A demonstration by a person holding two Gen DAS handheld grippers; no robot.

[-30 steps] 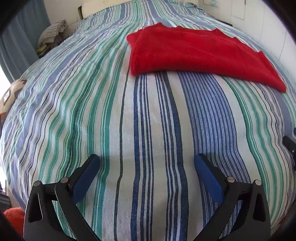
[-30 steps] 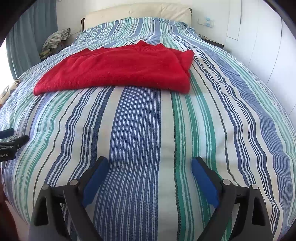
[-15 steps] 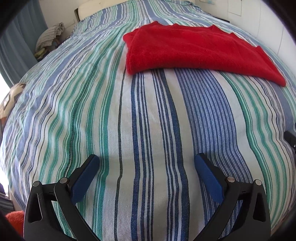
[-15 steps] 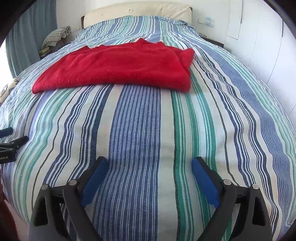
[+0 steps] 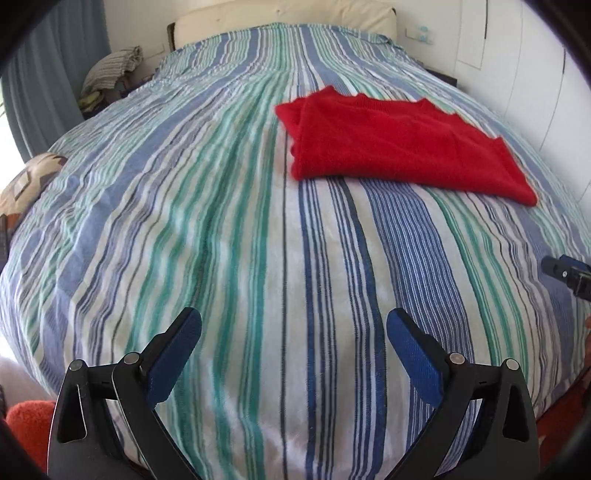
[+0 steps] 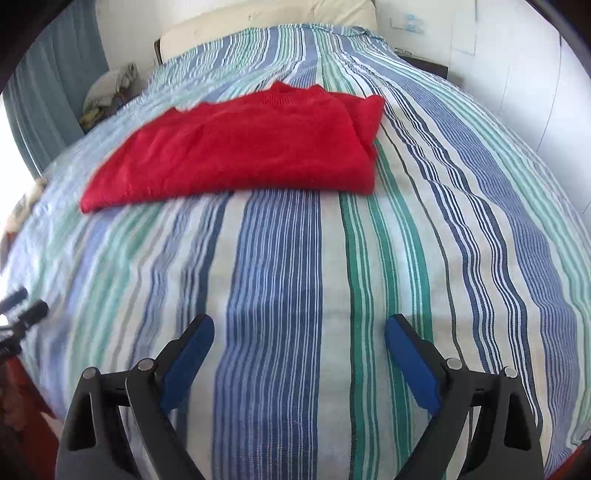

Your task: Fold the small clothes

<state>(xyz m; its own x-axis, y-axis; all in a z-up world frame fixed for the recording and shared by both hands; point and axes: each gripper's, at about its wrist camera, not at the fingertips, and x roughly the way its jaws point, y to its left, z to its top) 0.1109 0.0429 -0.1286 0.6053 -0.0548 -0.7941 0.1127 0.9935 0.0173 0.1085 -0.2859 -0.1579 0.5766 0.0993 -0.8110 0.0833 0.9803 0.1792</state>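
One red sweater (image 5: 402,147) lies on the striped bed (image 5: 221,221), already folded into a neat rectangle, so little seems left. Well short of the sweater, left tool (image 5: 294,343) and right tool (image 6: 299,347) hang with fingers apart, empty.

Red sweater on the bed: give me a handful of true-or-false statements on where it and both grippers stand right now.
1. The red sweater lies folded on the striped bedspread. True.
2. The left gripper is shut on the sweater. False: it is open over bare bedspread, well short of the sweater.
3. The right gripper is open and holds nothing. True.
4. The sweater hangs over the foot edge of the bed. False: it lies flat further up the bed, towards the headboard.
5. The bedspread is plain white. False: it has blue, green and white stripes.
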